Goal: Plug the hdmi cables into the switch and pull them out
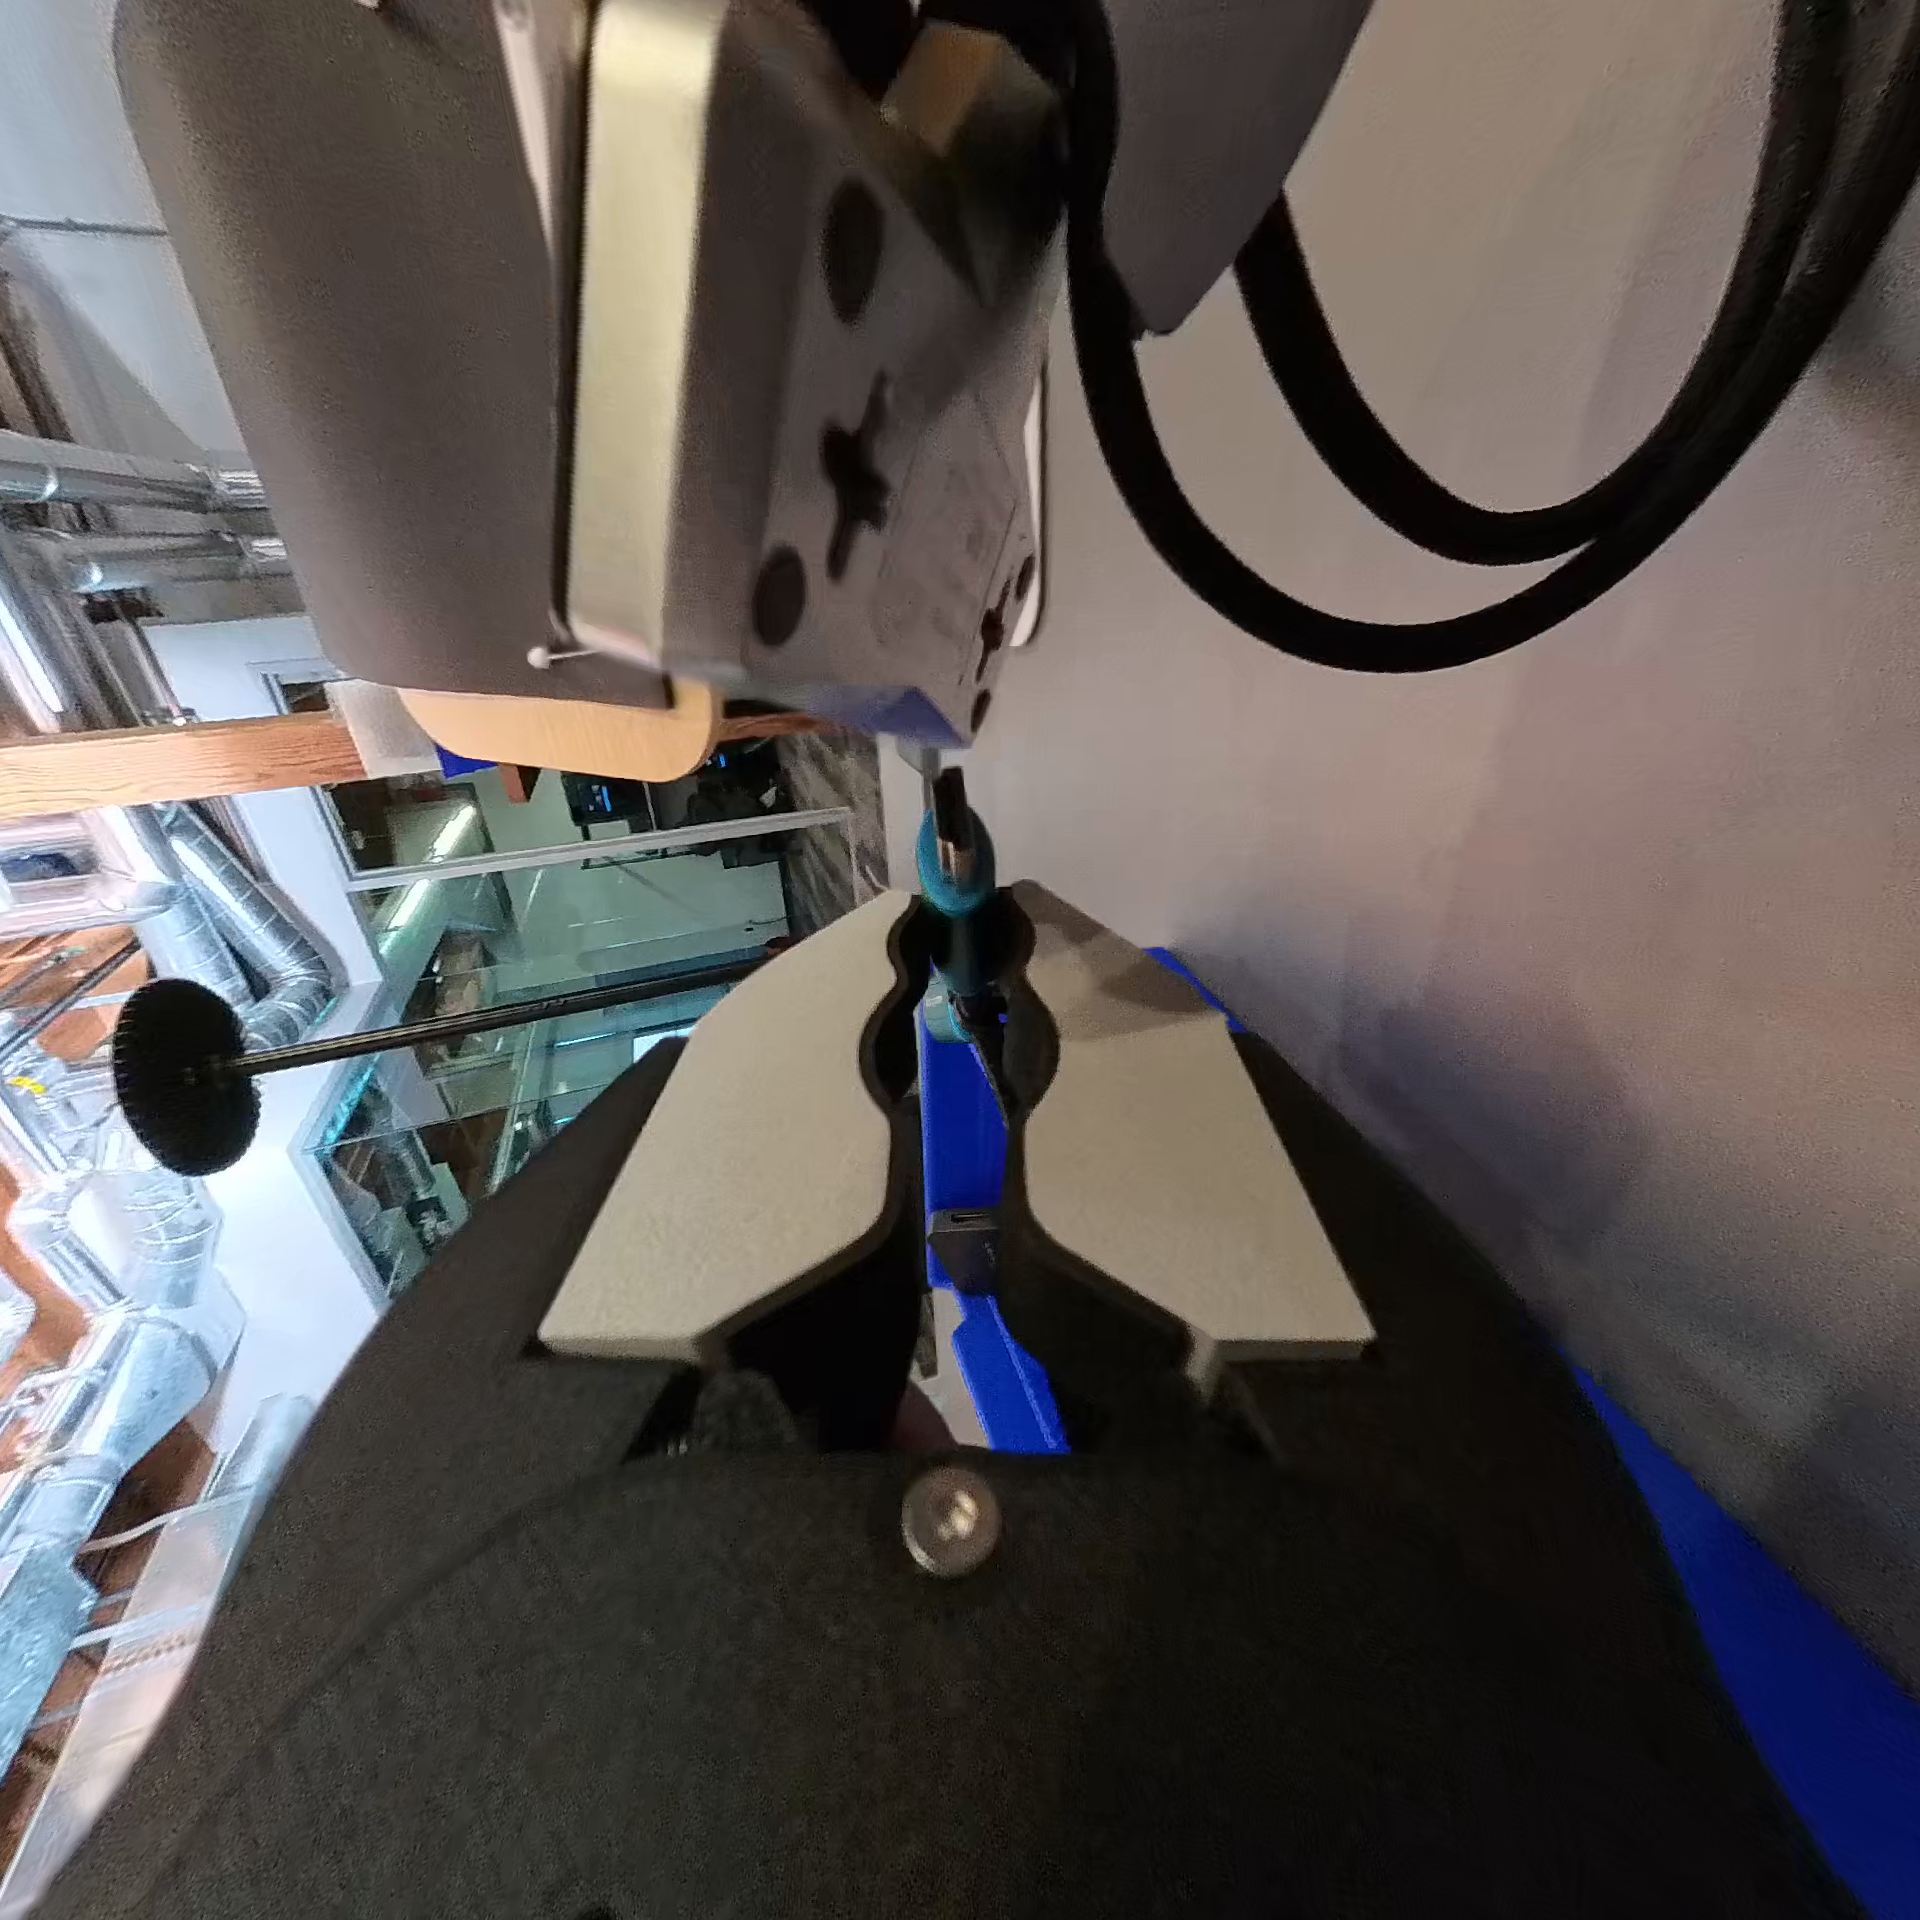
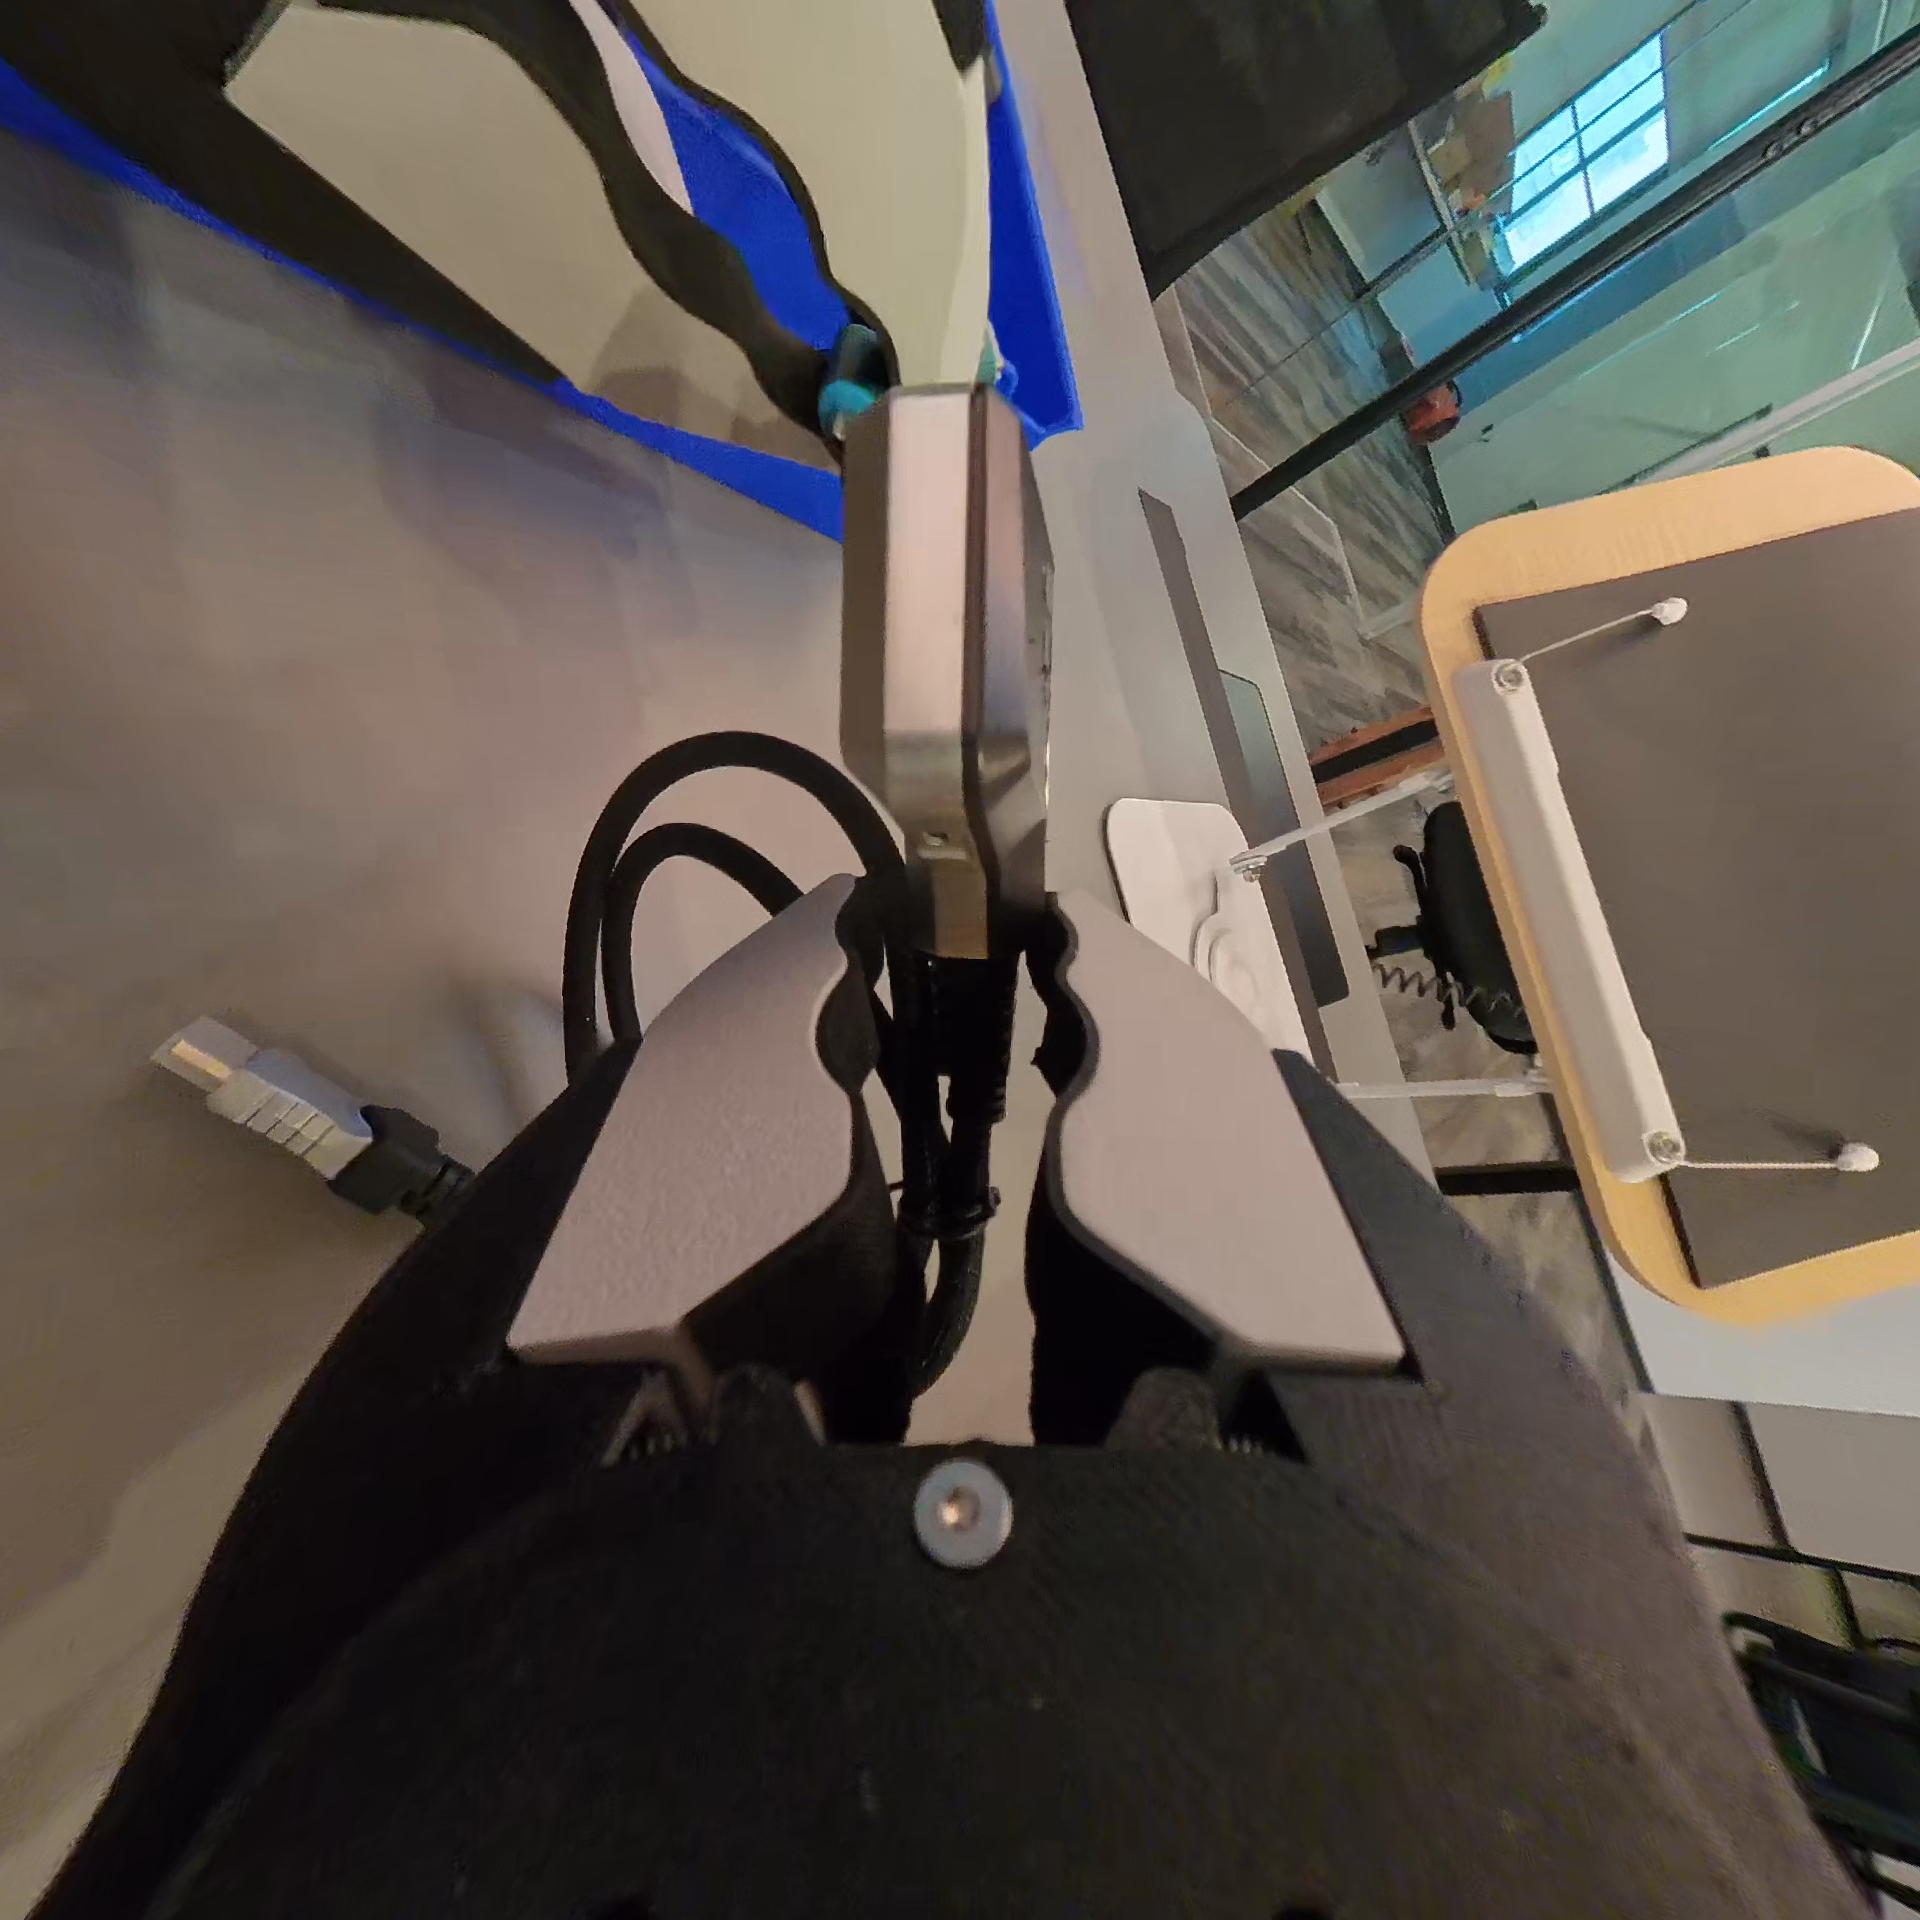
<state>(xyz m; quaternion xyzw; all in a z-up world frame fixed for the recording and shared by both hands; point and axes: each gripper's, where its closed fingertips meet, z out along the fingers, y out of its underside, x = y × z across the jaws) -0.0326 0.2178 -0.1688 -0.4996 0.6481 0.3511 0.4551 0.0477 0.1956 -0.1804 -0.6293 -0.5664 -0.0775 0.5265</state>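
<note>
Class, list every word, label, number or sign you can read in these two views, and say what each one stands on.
No text can be read in either view.
Silver switch: a faint printed patch on its flat face, too blurred to read.
Teal-collared plug held by the left gripper: no marking visible.
Loose silver plug on the grey table: no marking visible.
Black cables: no marking visible.

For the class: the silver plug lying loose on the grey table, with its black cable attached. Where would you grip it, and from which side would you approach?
Grip the loose plug across its ridged silver body, behind the bare metal tip. It lies flat on the grey table with both long sides clear, so probably come down from above, one finger on each side. Avoid the tip, which must stay free to enter the switch, and the cable, which would flex.
</note>
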